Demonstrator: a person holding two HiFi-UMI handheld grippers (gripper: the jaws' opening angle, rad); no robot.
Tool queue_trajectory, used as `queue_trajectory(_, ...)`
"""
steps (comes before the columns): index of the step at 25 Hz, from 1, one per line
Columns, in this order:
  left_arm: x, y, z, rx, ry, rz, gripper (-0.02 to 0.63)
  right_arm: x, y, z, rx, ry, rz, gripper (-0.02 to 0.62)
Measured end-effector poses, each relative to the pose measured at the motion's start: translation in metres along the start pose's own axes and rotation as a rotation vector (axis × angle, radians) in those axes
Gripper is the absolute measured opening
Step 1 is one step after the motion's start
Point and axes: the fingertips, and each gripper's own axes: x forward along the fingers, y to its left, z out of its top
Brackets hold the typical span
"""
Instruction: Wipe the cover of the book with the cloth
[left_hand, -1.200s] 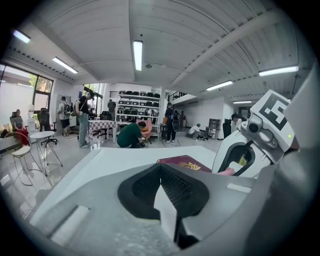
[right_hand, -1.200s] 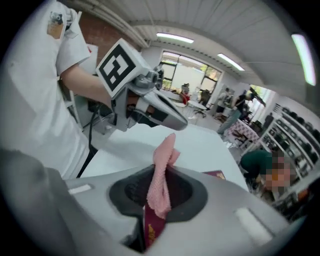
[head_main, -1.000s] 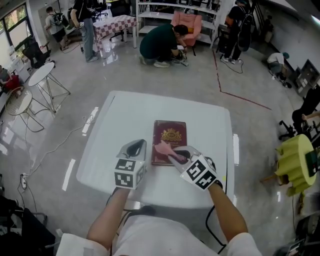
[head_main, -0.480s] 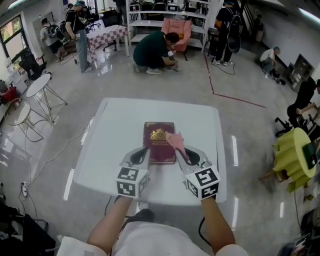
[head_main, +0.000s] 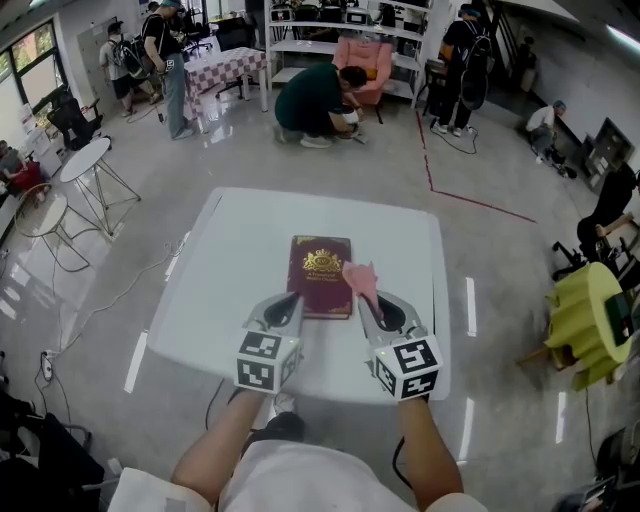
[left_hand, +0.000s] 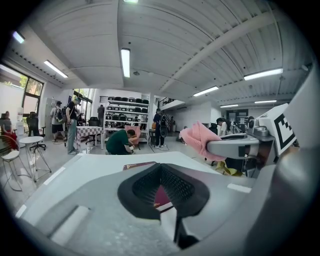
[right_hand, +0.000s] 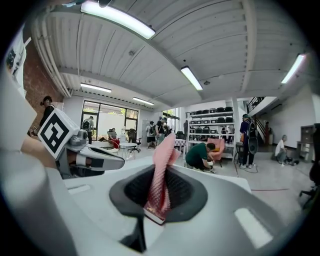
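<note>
A dark red book (head_main: 319, 273) with a gold emblem lies flat in the middle of the white table (head_main: 230, 250). My right gripper (head_main: 368, 299) is shut on a pink cloth (head_main: 359, 277), which sticks up from its jaws over the book's right edge. In the right gripper view the cloth (right_hand: 160, 172) stands between the pads, with a book corner (right_hand: 154, 214) below it. My left gripper (head_main: 286, 303) is shut with nothing in it, at the book's near left corner. The left gripper view shows the book (left_hand: 140, 165) beyond the jaws and the cloth (left_hand: 199, 139) raised at the right.
The table's near edge (head_main: 320, 395) lies just under both grippers. Around the table is shiny floor with people: one crouches (head_main: 315, 98) far behind, others stand at shelves. Round white side tables (head_main: 85, 160) stand at left, and a yellow-covered object (head_main: 588, 320) at right.
My right gripper carried the cloth from the book's near left part across the cover to its right edge. The left gripper drew in to the book's near left corner.
</note>
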Motion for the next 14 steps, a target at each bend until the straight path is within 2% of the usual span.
queue_trajectory(14, 0.0042, -0.0041, 0.0034, 0.011, -0.002, -0.017, 0.008, -0.0015, -0.0001, -0.0039, -0.016, 0.002, -0.002, 0.046)
